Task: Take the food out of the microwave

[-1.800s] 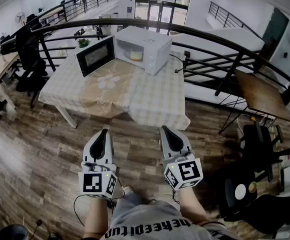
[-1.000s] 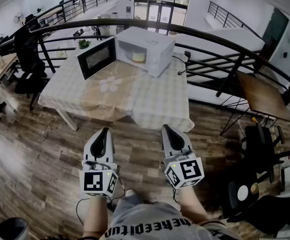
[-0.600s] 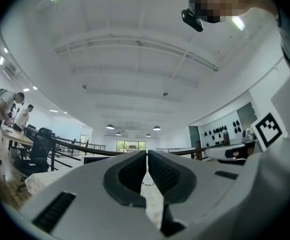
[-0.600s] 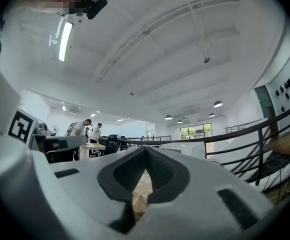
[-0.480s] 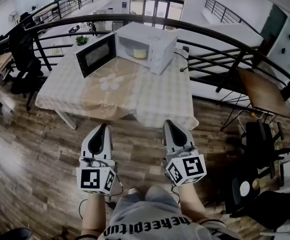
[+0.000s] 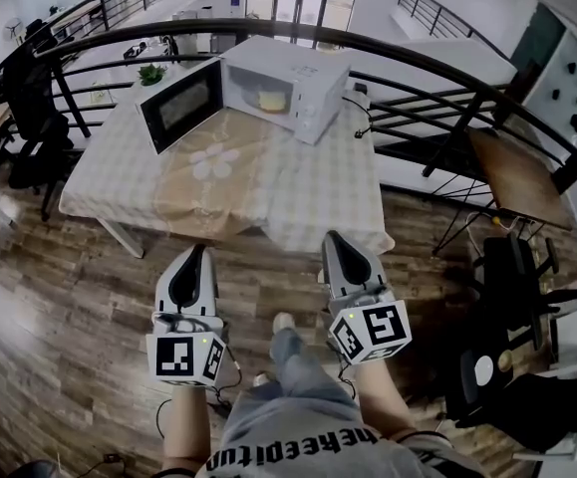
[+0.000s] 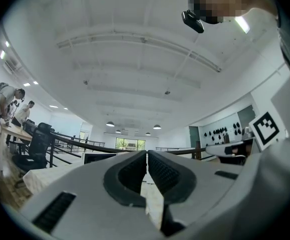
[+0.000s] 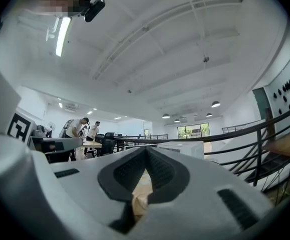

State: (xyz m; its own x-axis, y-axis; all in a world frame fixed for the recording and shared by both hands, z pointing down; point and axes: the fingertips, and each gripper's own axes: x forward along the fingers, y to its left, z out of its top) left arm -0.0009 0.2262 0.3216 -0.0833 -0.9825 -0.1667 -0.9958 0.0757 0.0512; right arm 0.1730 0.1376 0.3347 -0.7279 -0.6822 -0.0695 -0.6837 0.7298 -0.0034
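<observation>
A white microwave (image 6: 288,86) stands at the far side of a cloth-covered table (image 6: 318,197), its door (image 6: 178,105) swung open to the left. Inside it sits yellow food (image 6: 271,99). My left gripper (image 6: 195,251) and right gripper (image 6: 331,238) hang side by side over the wooden floor, well short of the table's near edge. Both are shut with their tips together and nothing between them. In the left gripper view the left gripper (image 7: 146,153) points level toward the table; in the right gripper view the right gripper (image 8: 146,149) does the same.
A black curved railing (image 6: 428,68) runs behind the table. Office chairs (image 6: 29,98) stand at the left, a wooden side table (image 6: 515,182) and dark equipment (image 6: 522,297) at the right. People (image 8: 77,129) stand at desks far left. My own leg and shoe (image 6: 283,324) show between the grippers.
The table and microwave have come closer and lower in the head view as I walk toward them. Both grippers kept their pose, shut. A foot has stepped forward between them.
</observation>
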